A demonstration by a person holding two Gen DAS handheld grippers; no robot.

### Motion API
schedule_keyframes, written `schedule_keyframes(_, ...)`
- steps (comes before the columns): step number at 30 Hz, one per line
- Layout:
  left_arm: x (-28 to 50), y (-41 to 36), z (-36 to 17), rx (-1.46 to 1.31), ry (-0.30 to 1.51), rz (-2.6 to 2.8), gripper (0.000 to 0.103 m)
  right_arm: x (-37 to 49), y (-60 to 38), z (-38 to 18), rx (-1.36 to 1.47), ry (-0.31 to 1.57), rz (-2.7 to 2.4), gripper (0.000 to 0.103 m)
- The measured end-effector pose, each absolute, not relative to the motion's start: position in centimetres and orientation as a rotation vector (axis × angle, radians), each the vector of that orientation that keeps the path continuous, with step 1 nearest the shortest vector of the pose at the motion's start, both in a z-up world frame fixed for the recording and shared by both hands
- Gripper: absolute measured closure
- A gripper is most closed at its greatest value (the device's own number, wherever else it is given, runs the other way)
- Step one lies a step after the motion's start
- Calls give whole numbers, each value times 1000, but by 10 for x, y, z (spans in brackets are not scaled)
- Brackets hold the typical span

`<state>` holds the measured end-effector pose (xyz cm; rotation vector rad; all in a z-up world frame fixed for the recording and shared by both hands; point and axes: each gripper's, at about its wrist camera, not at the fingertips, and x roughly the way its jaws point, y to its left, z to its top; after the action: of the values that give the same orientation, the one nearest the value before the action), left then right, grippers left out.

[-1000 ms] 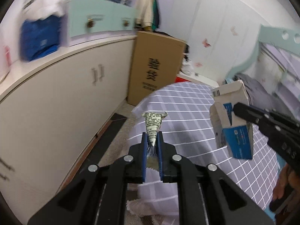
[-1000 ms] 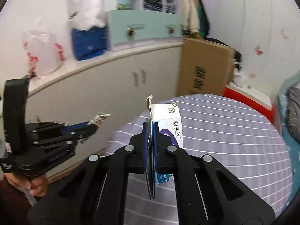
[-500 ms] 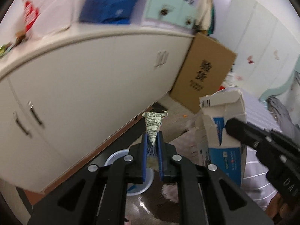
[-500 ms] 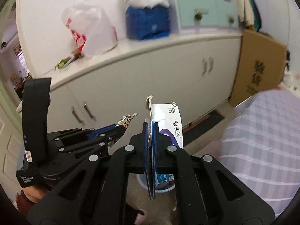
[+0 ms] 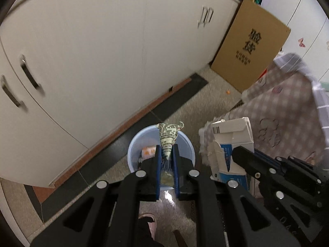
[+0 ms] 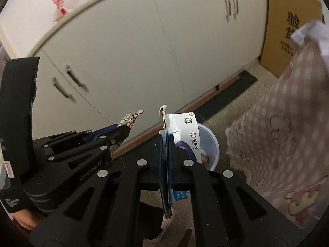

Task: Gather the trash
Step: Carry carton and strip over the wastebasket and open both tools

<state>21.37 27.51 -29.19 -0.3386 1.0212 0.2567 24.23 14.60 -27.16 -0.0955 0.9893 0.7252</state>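
My left gripper point(image 5: 166, 156) is clamped on a crumpled printed wrapper point(image 5: 168, 136), its twisted top fanning out above the blue pads; fine black print covers it, too small to read. It hangs directly over the pale blue plastic bin point(image 5: 133, 150) on the floor. The bin mouth is round and open, with an orange-labelled scrap point(image 5: 148, 152) already inside.

My right gripper point(image 6: 165, 142) is pinched tight on the thin edge of a flattened white-and-blue carton point(image 6: 185, 131) with torn flaps. A red swirl logo, Chinese characters and a small QR code show on its side; I cannot make out the characters. From the right wrist view the carton sits in front of the bin point(image 6: 213, 144), overlapping its left rim.

Room around the bin: the speckled floor point(image 5: 185, 111) is free on the far side up to a dark strip point(image 5: 164, 107) at the foot of the smooth white cabinet doors point(image 5: 102, 51). On the right a pink checked bedcover point(image 5: 287, 111) with cartoon prints hangs close beside the bin — tight on that side. A brown cardboard box point(image 5: 250, 47) printed 验货 leans against the cabinet, well apart from the bin. A pink slipper point(image 5: 149, 221) shows below my left gripper.

On the cabinet top lies a white plastic bag point(image 6: 61, 0) with red print.
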Motion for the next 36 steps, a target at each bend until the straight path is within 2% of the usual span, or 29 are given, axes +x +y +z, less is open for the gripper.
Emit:
schedule_keyframes(6,234,272,-324,-342,1088,245,93,256,141,-298,-82,1010,673,98)
schedule_keyframes(15,258,272,-329,-356,1096,224,91,282,136,-313,-57,1027,636,97)
schedule_keyframes(17,260,273,-329,-360,1095,229,74,285,134,-315,-56,1028,635,97)
schedule_keyframes(18,259,273,-329,-364,1097,229,59,286,134,-316,-55,1031,633,97)
schedule_keyframes(19,259,275,-331,-368,1099,242,52,286,132,-318,-53,1032,629,97)
schedule_keyframes(21,256,278,-333,-382,1101,238,46,288,131,-321,-45,1038,629,97)
schedule_keyframes(36,235,293,-342,-378,1118,302,33,283,139,-325,-37,1049,644,97)
